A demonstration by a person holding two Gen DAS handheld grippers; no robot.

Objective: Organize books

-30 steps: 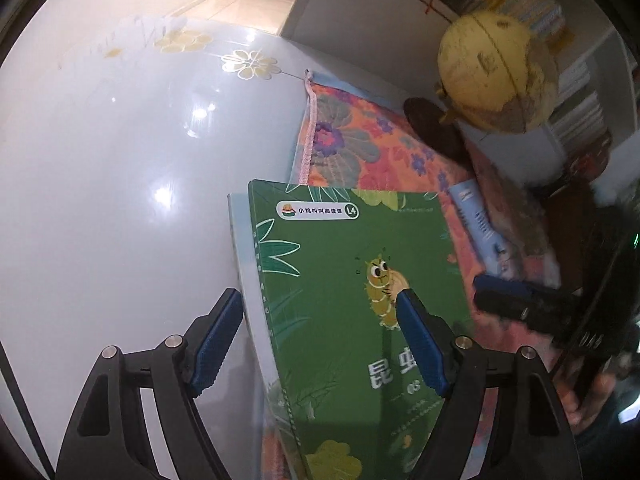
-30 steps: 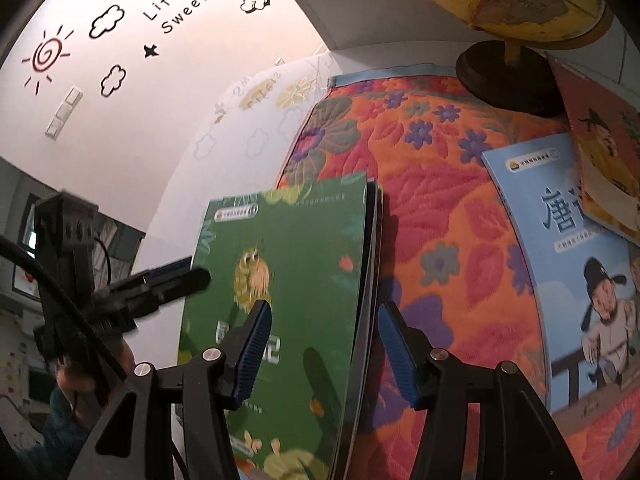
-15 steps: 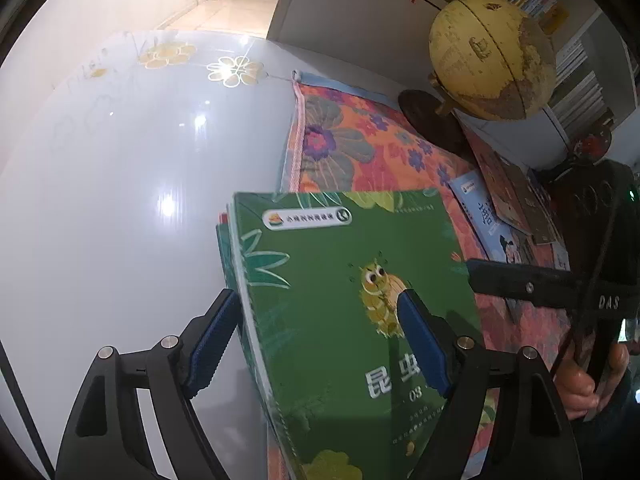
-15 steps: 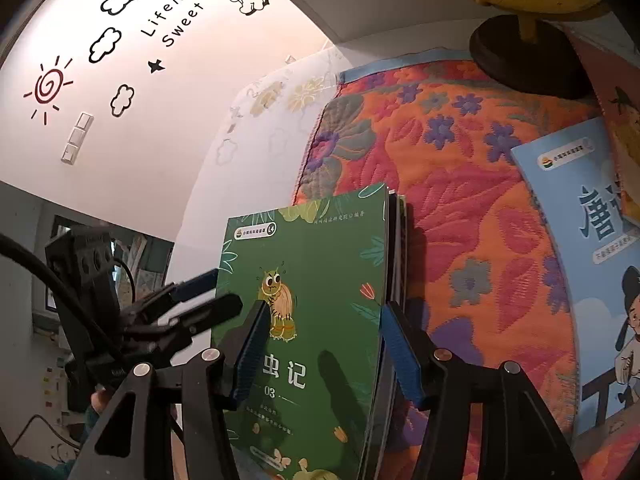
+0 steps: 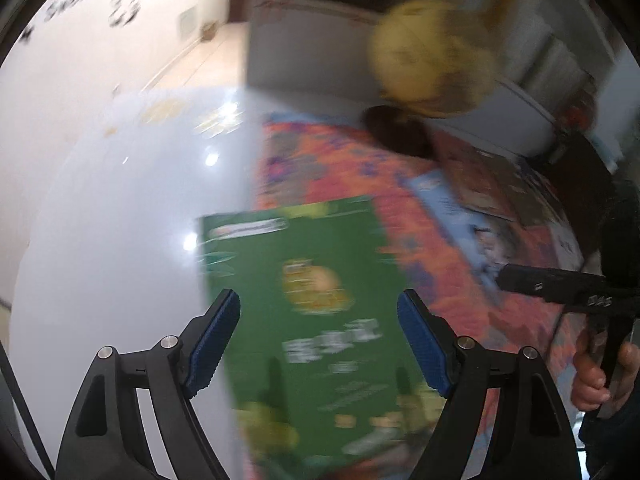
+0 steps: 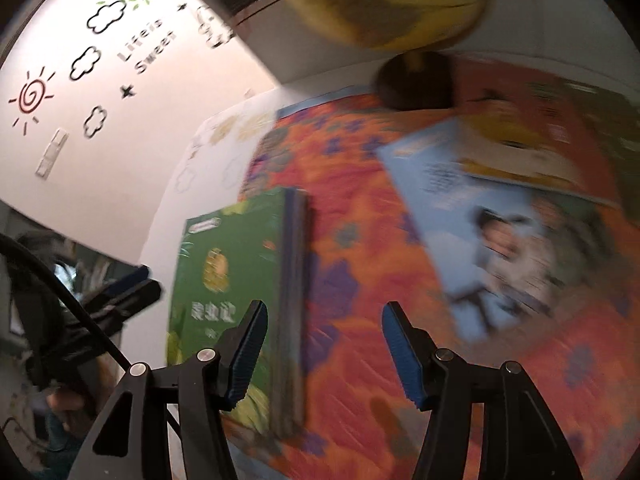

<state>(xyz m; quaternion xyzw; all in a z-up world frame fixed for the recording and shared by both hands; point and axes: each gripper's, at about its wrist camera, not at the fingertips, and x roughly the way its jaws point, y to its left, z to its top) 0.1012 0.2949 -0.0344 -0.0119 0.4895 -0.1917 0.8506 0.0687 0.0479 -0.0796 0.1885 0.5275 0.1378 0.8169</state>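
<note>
Green book stack (image 6: 240, 280) flat, half off mat (image 6: 360, 240) edge | L/R fingers (image 5: 320, 344) (image 6: 322, 352) released, clear above

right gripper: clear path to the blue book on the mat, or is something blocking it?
Probably yes. The right gripper is open and empty over the floral mat, bare up to the blue book. An orange book overlaps the blue book's far end; its near edge looks free.

Motion blur across both wrist views

We cannot read the green book's (image 5: 320, 300) smeared cover text; the globe (image 6: 384, 0) at twelve o'clock is cropped by the frame, and the blue book's (image 6: 480, 232) portrait is blurred.
</note>
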